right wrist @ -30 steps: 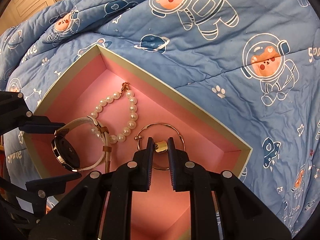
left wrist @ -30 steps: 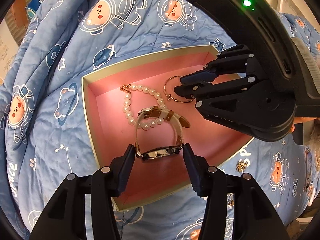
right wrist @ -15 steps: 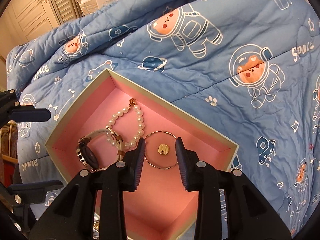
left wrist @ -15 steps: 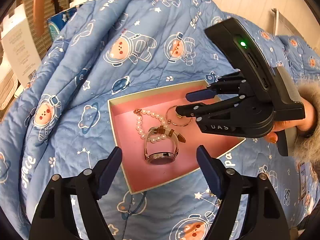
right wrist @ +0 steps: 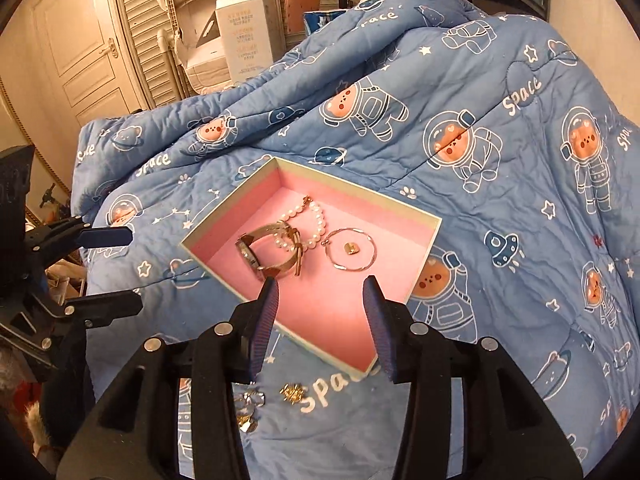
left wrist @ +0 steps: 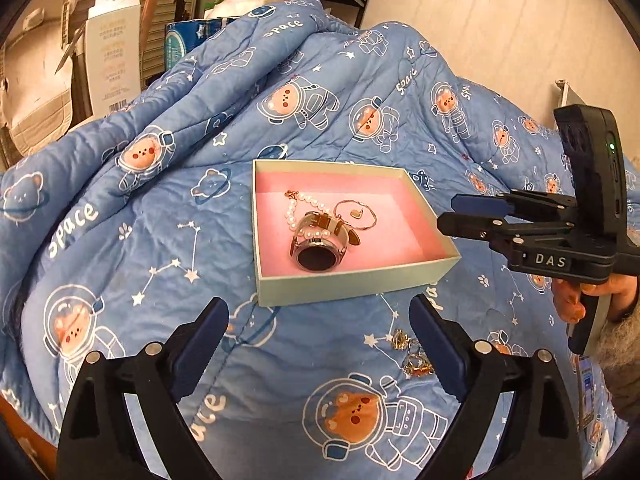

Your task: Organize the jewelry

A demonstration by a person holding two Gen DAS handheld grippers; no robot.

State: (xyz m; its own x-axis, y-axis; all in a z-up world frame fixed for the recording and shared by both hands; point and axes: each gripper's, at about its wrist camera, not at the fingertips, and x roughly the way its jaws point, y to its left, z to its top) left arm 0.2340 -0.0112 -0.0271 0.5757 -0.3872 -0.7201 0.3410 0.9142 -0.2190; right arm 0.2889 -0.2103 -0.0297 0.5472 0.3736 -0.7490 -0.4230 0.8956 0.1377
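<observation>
Both grippers [left wrist: 318, 322] [right wrist: 320, 312], empty, have just been opening; small gold pieces [right wrist: 256, 404] blur; watch [left wrist: 318, 250] faces near rim of box [left wrist: 352, 280].

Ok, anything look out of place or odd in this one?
Yes. A few small gold pieces lie loose on the blue quilt, outside the near edge of the pink-lined box. Inside, the watch sits tipped on its side, its strap lying over the pearl bracelet. Only the hoop bangle lies flat and clear.

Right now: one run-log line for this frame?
left tool: open, empty | right tool: open, empty | box: watch, pearls, bangle | quilt: loose bits
</observation>
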